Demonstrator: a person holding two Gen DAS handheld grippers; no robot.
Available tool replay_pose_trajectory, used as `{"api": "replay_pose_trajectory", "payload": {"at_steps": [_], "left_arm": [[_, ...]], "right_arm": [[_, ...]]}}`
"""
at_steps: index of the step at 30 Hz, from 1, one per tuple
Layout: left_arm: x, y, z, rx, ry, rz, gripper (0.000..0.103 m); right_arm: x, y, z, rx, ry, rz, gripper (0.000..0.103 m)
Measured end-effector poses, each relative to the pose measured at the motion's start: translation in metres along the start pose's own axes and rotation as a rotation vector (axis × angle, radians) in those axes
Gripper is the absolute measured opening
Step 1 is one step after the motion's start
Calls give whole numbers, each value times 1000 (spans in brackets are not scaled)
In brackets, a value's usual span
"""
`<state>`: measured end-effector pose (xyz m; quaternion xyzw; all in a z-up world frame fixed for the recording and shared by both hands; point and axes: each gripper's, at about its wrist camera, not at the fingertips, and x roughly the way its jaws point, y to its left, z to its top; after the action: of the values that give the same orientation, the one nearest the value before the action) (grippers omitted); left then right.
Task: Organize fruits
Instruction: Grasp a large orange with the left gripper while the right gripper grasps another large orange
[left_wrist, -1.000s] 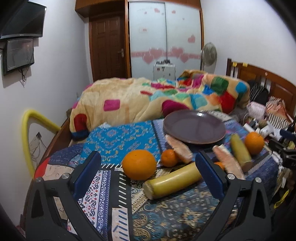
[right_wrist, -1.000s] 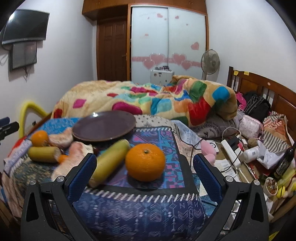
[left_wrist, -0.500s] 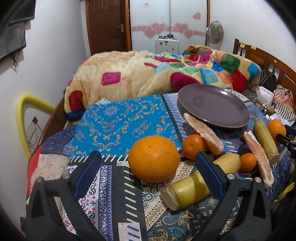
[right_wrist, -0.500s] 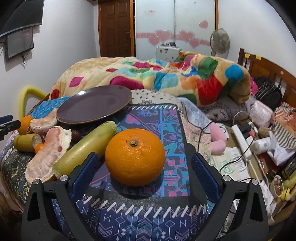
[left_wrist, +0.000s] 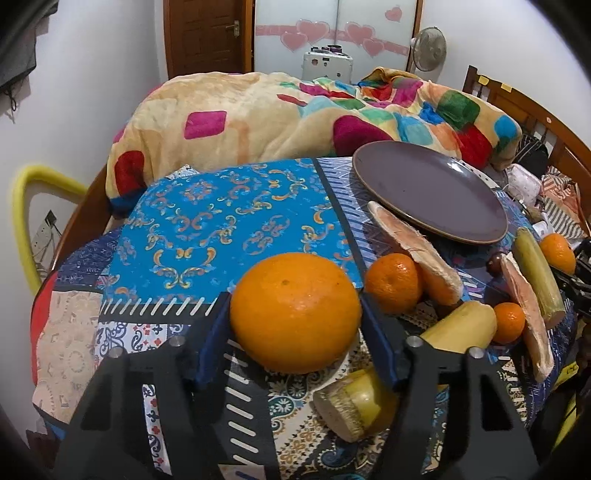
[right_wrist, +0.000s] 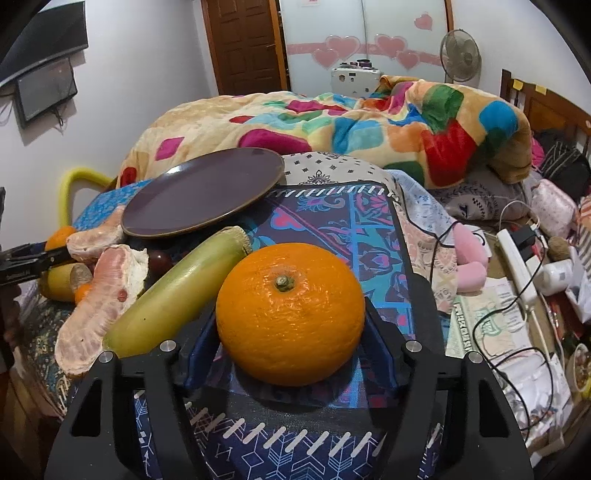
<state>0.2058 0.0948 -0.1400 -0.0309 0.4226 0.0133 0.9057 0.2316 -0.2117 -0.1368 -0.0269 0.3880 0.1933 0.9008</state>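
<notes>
The left gripper (left_wrist: 294, 334) is closing its blue pads on a big orange (left_wrist: 295, 313) that sits on the patterned cloth (left_wrist: 207, 221). Next come a small orange (left_wrist: 393, 282), peeled fruit pieces, and a purple plate (left_wrist: 428, 192). The right gripper (right_wrist: 290, 338) is closing its pads on another big orange (right_wrist: 290, 314), beside a long yellow-green stalk (right_wrist: 177, 291).
</notes>
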Motion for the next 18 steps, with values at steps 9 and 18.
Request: {"api": "replay_pose_trajectory", "payload": {"at_steps": [9,18], "left_arm": [[-18,1,6,-16,-40,9,66],[-56,-6,29,-11,-132,0,66]], "right_arm": [[-6,1,4,-19,-14,-30,65],[-29,3,24,-14,-91,-24,65]]}}
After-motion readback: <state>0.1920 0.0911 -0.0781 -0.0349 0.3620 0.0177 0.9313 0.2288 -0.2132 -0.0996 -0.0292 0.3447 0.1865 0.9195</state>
